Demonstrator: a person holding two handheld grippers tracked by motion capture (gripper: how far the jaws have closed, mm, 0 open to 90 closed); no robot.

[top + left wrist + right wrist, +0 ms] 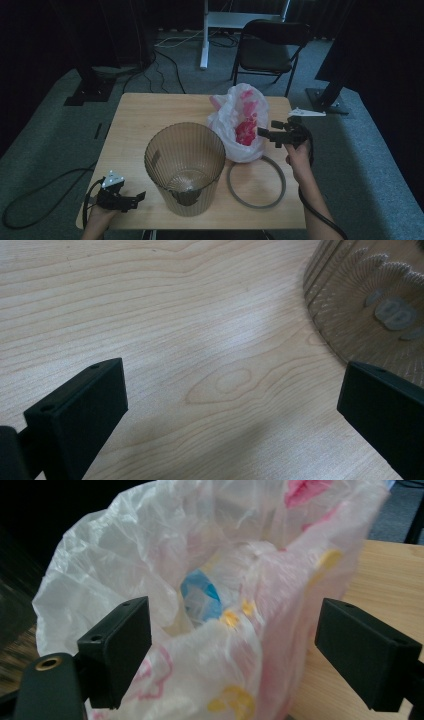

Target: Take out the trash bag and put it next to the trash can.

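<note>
A translucent brown ribbed bin stands upright at the front middle of the wooden table. To its right lies a grey ring, flat on the wood. Behind the ring sits a crumpled white plastic bag with pink and yellow prints. My right gripper points left at the bag. Its jaws stand open on either side of the bag's mouth, where something blue shows inside. My left gripper rests open near the front left corner, facing the bin's base with bare wood between its jaws.
Beyond the table's far edge a black folding chair stands on grey carpet, with a white desk leg to its left. Cables and dark stands lie on the floor at the left and right.
</note>
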